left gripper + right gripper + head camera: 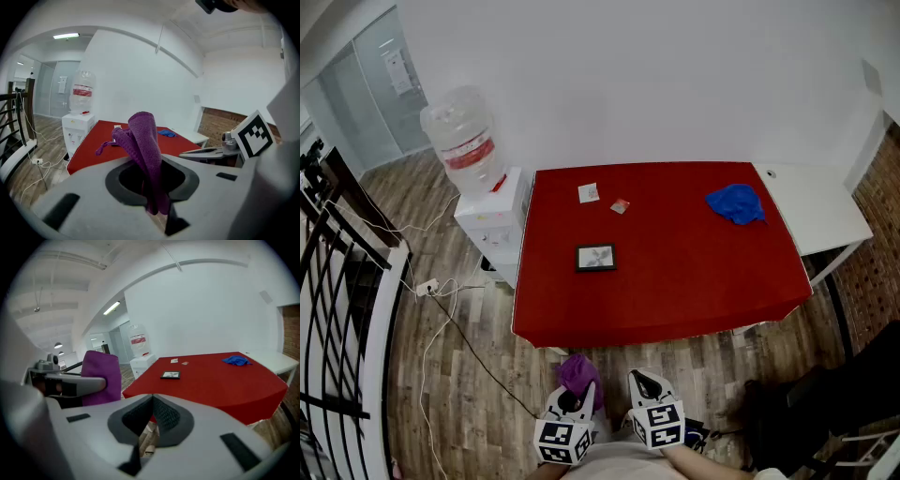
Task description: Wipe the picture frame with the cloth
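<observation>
The red table (694, 272) stands on a plank floor (459, 375) against a white wall (656, 84), with a water dispenser (487, 220) at its left end. The picture frame (595, 257) lies flat left of its middle, and a blue cloth (736, 203) lies by its far right corner. Short of its near edge, the left gripper (575, 398) clamps a purple cloth (577, 372), while the right gripper (645, 384) has its jaws together, empty.
</observation>
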### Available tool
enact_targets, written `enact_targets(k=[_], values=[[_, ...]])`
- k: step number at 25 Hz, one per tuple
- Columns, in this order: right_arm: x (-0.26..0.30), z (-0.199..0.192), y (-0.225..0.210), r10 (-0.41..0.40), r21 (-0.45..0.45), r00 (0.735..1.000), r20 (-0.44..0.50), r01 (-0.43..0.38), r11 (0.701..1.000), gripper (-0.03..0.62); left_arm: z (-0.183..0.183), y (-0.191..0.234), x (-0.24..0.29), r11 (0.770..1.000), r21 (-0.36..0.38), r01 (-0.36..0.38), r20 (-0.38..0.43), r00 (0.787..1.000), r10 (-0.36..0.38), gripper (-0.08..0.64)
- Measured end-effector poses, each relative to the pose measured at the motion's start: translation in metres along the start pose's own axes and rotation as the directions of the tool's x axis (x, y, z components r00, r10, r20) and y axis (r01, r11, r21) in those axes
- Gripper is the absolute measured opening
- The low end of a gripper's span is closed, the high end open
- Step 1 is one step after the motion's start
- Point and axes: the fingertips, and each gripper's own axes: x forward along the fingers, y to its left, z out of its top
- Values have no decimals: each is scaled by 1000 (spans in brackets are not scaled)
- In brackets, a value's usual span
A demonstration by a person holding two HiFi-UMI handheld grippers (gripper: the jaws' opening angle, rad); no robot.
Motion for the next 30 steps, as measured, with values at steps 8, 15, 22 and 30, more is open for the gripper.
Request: enact_targets(k=[8, 15, 22, 30], values=[[58, 26, -19, -30, 12, 1000, 4, 30, 999, 4, 16, 43, 51, 1000, -4, 25, -4, 1000, -25, 63], [135, 86, -23, -73, 13, 997, 39, 72, 997, 3, 76, 113, 108, 998, 26, 64, 24, 998, -65, 63], [180, 124, -24, -123, 17, 991, 48, 122, 992, 3, 107, 154, 142, 993, 47, 107, 7, 994, -108, 63], [204, 145, -41, -117, 33, 992, 48, 116, 993, 4, 121, 168, 166, 994, 39, 100, 1, 995, -101, 63]])
